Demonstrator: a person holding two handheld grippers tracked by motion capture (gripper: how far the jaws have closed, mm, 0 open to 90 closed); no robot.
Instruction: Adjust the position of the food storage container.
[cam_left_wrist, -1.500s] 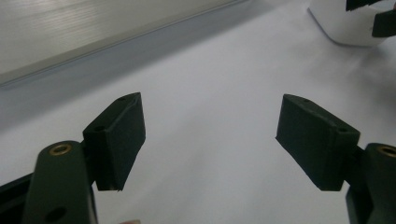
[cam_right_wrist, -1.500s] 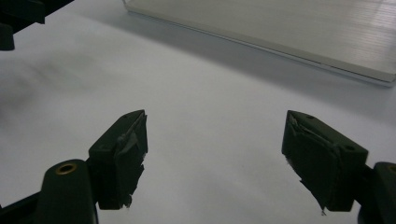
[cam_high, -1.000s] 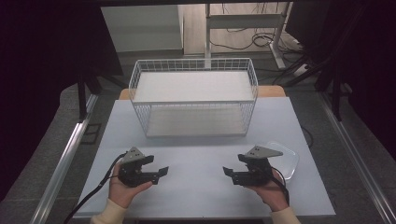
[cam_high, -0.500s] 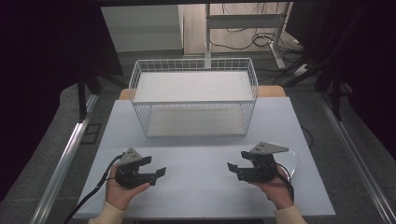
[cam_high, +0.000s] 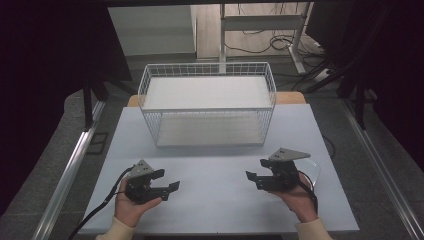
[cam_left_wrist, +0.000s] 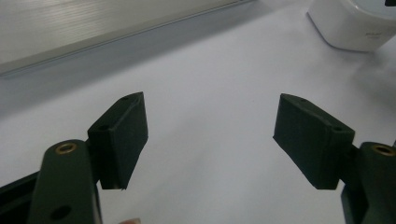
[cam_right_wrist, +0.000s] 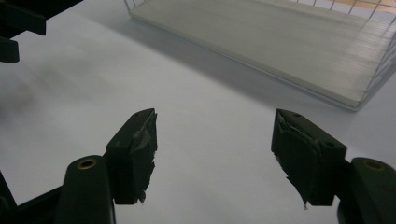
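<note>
A white wire basket (cam_high: 207, 112) stands empty at the back middle of the pale table (cam_high: 215, 200). Near the front left, my left gripper (cam_high: 169, 189) is open and points right with nothing between its fingers; the left gripper view shows its jaws (cam_left_wrist: 210, 133) wide apart over bare tabletop. At the front right my right gripper (cam_high: 251, 178) is open too and points left. In the right gripper view its jaws (cam_right_wrist: 215, 149) frame empty table, with the basket (cam_right_wrist: 289, 42) beyond.
A white rounded container (cam_high: 313, 169) sits on the table just behind the right hand, also seen as the white container (cam_left_wrist: 355, 23) far off in the left gripper view. Floor rails and cables lie around the table. The left gripper (cam_right_wrist: 14, 28) shows dark in the right gripper view.
My right gripper has drifted slightly to the right. The left gripper has barely shifted. Both stay open.
</note>
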